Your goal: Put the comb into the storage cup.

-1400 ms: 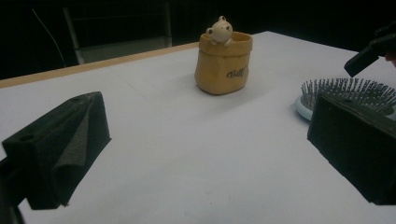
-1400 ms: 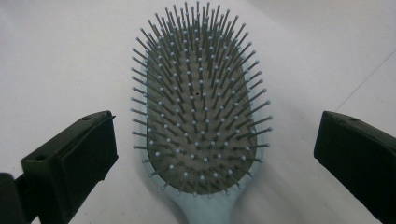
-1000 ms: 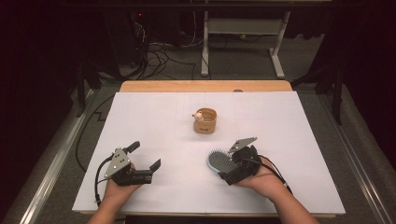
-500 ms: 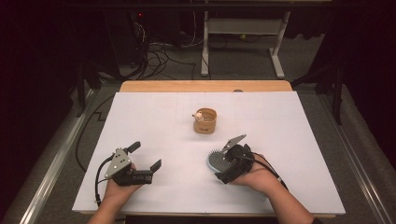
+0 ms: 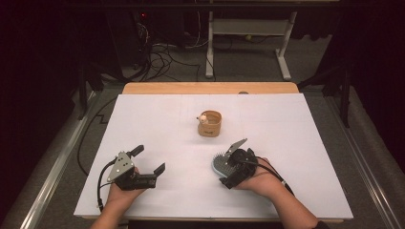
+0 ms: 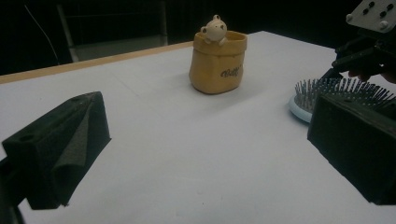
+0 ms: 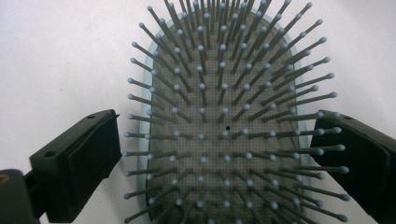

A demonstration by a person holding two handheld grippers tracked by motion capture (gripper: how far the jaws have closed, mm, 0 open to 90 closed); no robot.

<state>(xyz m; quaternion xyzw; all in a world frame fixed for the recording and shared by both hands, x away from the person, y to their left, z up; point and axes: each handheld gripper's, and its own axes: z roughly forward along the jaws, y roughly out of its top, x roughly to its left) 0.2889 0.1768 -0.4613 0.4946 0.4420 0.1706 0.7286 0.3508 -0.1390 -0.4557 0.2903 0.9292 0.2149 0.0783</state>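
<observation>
- My right gripper has its jaws spread wide, one on either flank of the hairbrush, and neither pad touches the rim yet; a few pins at the right side reach the right jaw.
- The hairbrush lies bristles up on the worktop, toward the near edge and right of centre, directly under the right gripper.
- I judge it light and stiff: a hard pale-blue plastic rim around a grey cushion that would give under pressure.
- The pins are thin and springy, so clamping across them would let the brush squirm; I want the pads on the hard rim, low, below the pin tips.
- The smooth rim may be slippery, so a square, firm squeeze across the narrow width looks safest.
- I cannot see a handle from here, so I cannot tell whether that offers a better hold.
- My left gripper rests near the near-left corner, jaws wide apart and empty.
- A tan pot with a small bear stands mid-worktop, well apart from the brush.
</observation>
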